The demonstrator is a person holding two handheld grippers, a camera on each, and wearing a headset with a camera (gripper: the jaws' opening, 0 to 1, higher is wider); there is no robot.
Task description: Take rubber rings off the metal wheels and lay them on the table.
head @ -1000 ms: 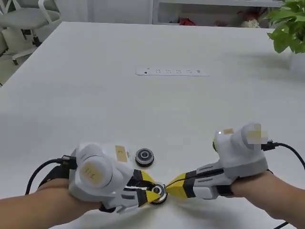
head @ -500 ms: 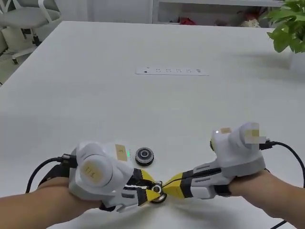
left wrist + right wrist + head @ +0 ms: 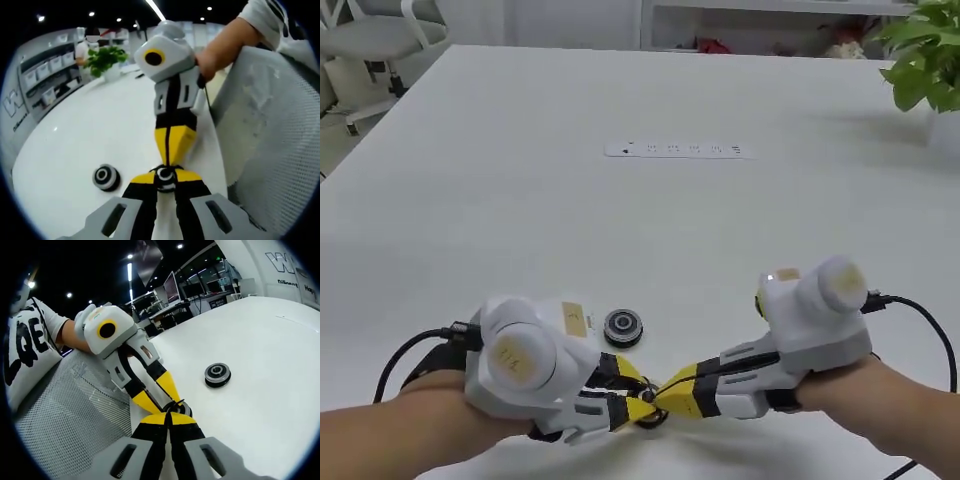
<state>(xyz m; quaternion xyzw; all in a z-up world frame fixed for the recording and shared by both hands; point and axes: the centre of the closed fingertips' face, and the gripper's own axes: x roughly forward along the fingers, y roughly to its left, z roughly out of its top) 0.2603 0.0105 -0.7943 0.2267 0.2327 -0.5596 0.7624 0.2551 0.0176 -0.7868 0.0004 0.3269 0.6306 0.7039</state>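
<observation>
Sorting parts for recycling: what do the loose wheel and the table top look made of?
Loose wheel: probably metal, its silvery hub glinting, with a matte black band around it, likely rubber. Table top: smooth white, faintly glossy; laminate or painted, can't tell.

surface [image 3: 520,180]: white, smooth, faint sheen
wheel [image 3: 623,328] beside left gripper [image 3: 642,400]: metal hub, matt black rubber ring [image 3: 610,330]

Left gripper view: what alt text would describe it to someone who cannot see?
The left gripper, with yellow-and-black jaws, clamps a small metal wheel, while the right gripper reaches in from the top, jaws shut on its black rubber ring. A second ringed metal wheel lies nearby on the white table.
</observation>
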